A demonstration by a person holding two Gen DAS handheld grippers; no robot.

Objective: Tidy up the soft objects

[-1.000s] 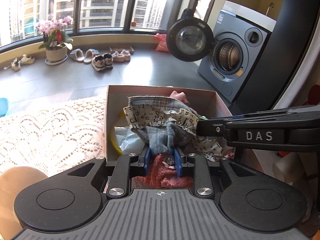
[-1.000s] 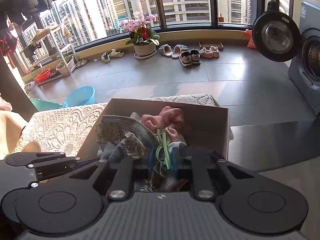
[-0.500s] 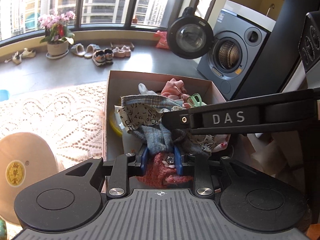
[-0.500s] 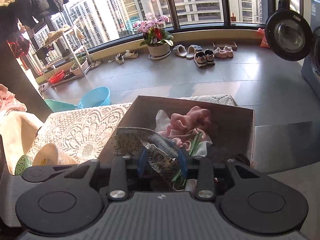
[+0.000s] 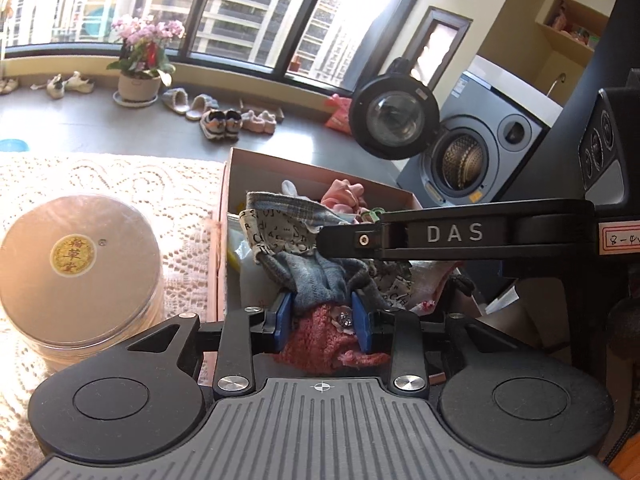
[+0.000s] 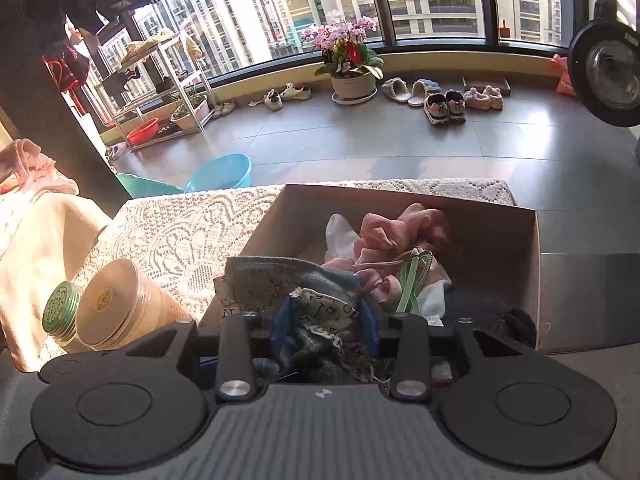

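**Q:** Blue pads on your left tongs: what are they doing?

**A:** Closed on cloth. My left gripper (image 5: 322, 320) pinches a grey-blue garment (image 5: 320, 280) with a letter-printed lining, and a red knitted piece (image 5: 324, 344) sits between the fingers (image 5: 282, 317) just under it. All of this hangs over the near end of the cardboard box (image 5: 236, 176).

**Q:** And the right tongs?

**A:** My right gripper (image 6: 324, 330) has its jaws around the same garment (image 6: 280, 280), over the near end of the box (image 6: 532, 264). The printed lining and grey cloth fill the gap between the pads, but I cannot tell from here whether they are clamped or just resting around it. From the left camera, the right tool's black arm, marked DAS, crosses above the box from the right side.

**Q:** What else lies inside the box?

**A:** Further in, a pink garment (image 6: 400, 232) is bunched toward the far wall, a white cloth (image 6: 340, 236) just left of it, and a green strap (image 6: 416, 280) lies between the pink bundle and my right tongs.

**Q:** Around the box?

**A:** It rests on a cream lace cloth (image 6: 180, 232). Left of the box stands a round clear tub (image 5: 80, 268) with a gold label on its lid. Beyond the box: grey floor tiles, a row of shoes (image 6: 444, 106), a potted pink orchid (image 6: 352, 60), and to the right a washing machine (image 5: 472, 152) with its door open.
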